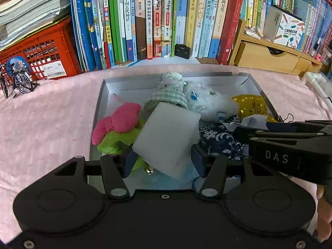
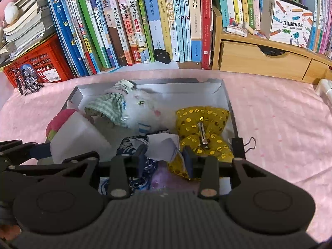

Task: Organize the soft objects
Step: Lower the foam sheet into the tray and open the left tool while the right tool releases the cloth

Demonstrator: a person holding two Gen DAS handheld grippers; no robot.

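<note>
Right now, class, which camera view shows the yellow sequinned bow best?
The right wrist view: the yellow sequinned bow lies whole in the grey tray, its metal clip showing. The left wrist view shows only the bow's top, behind the right gripper.

Between our left jaws we see a white foam block (image 1: 166,139), tilted, its lower part pinched between them. Left of those jaws lies a pink-and-green plush (image 1: 116,130); beyond them a doll in green check (image 1: 168,95) and a white fluffy toy (image 1: 207,101). Between our right jaws sits a pale folded cloth (image 2: 164,147) over navy floral fabric (image 2: 132,151); just right lies a gold sequin bow (image 2: 203,124). All rest in a grey tray (image 1: 124,85).
</note>
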